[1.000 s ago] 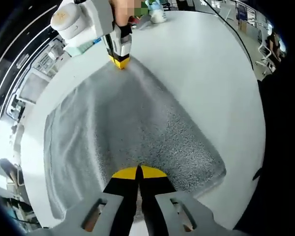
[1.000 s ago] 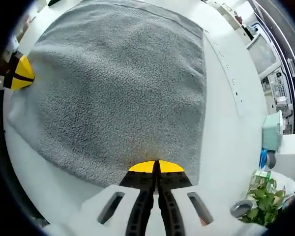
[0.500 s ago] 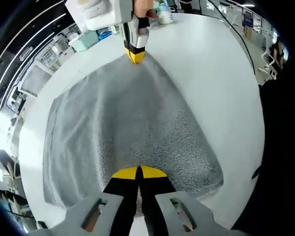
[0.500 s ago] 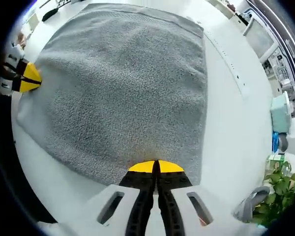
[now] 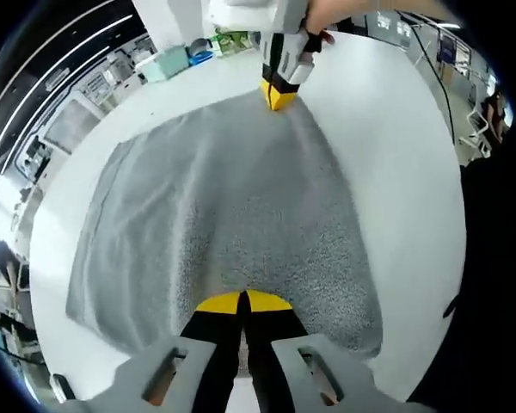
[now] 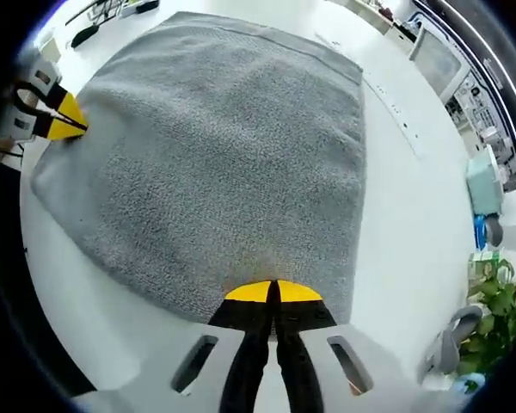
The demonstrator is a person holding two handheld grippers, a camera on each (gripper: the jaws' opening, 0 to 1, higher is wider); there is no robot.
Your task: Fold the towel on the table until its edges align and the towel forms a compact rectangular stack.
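- Both pinched: left gripper [image 5: 242, 298] has its yellow-tipped jaws closed on the near edge of the towel [image 5: 232, 215]; right gripper [image 6: 273, 291] is clamped the same way on its own edge of it.
- Towel is grey, single layer, spread mostly flat on the white table [image 6: 404, 224], stretched between the two grippers.
- Past the table's far side: a potted plant [image 6: 490, 310] and a teal box [image 6: 483, 179].
- Nothing lies on the towel.
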